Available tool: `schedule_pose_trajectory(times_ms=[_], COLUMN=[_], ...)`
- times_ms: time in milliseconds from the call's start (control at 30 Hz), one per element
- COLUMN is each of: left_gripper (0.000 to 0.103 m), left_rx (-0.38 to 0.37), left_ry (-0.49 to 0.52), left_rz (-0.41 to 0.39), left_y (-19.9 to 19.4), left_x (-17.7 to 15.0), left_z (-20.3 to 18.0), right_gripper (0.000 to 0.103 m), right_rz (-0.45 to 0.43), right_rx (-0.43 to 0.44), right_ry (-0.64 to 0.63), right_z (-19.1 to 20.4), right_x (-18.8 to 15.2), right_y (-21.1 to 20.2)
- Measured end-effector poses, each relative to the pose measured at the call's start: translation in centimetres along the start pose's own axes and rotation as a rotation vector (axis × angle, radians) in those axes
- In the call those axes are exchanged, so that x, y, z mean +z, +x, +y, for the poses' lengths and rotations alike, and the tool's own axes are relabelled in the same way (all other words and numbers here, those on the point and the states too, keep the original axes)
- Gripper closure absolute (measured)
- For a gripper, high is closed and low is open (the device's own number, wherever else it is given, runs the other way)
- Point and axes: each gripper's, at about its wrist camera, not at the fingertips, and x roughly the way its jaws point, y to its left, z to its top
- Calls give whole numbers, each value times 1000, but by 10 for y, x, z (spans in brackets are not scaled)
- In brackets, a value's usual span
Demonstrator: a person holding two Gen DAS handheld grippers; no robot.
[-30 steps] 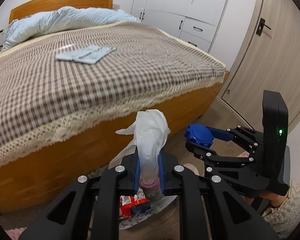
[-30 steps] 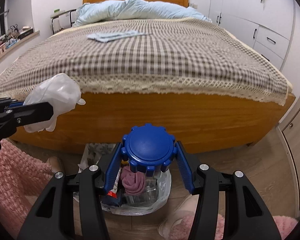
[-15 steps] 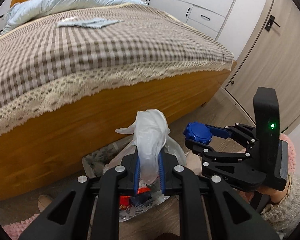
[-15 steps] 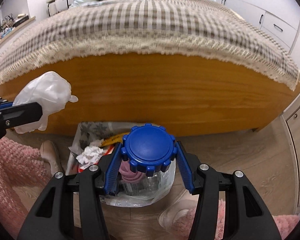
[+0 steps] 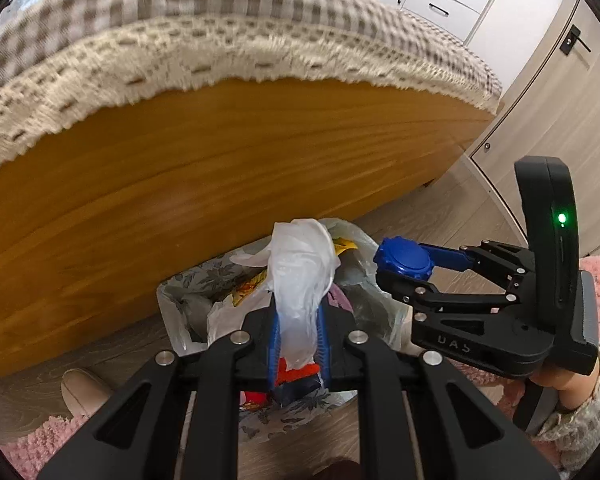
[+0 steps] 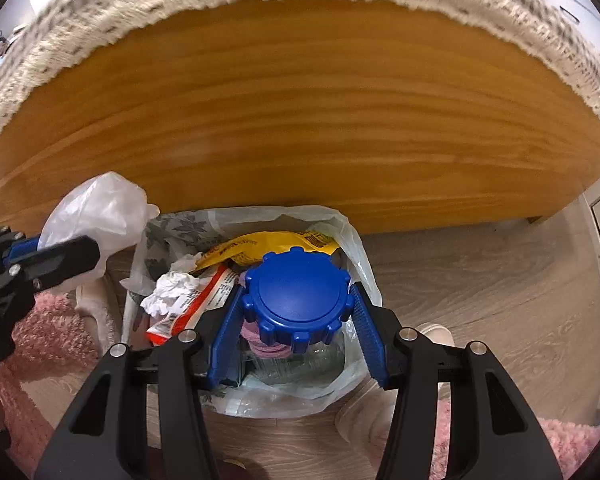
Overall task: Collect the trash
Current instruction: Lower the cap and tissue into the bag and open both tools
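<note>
Your left gripper point(image 5: 298, 344) has its jaws nearly closed, pinching a crumpled white bag point(image 5: 302, 276) low down; most of it puffs up free above the pads. It looks light, soft and slick, so it will likely cling or drift when let go. Your right gripper point(image 6: 296, 330) has its jaws about half open, clamped on a blue lid point(image 6: 298, 300) by its ribbed rim; the jar point(image 6: 296, 360) below looks clear, stiff and heavier. Both hang over the open trash bag point(image 6: 352, 248) on the floor, near the bed point(image 6: 300, 120). Release low, the jar gently.
</note>
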Motion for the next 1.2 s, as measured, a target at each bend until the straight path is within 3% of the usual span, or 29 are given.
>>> schedule_pose_trajectory(times_ms=[667, 1200], left_gripper=[90, 90], left_rx=[37, 59], left_ry=[-115, -96], left_rz=[123, 178], left_y=[66, 98], left_x=[-3, -2], left_z=[30, 23], right_gripper=[51, 51], right_rz=[143, 186], right_rx=[-29, -47], right_ry=[61, 68], right_z=[-9, -12], right_x=[11, 16], right_y=[56, 73])
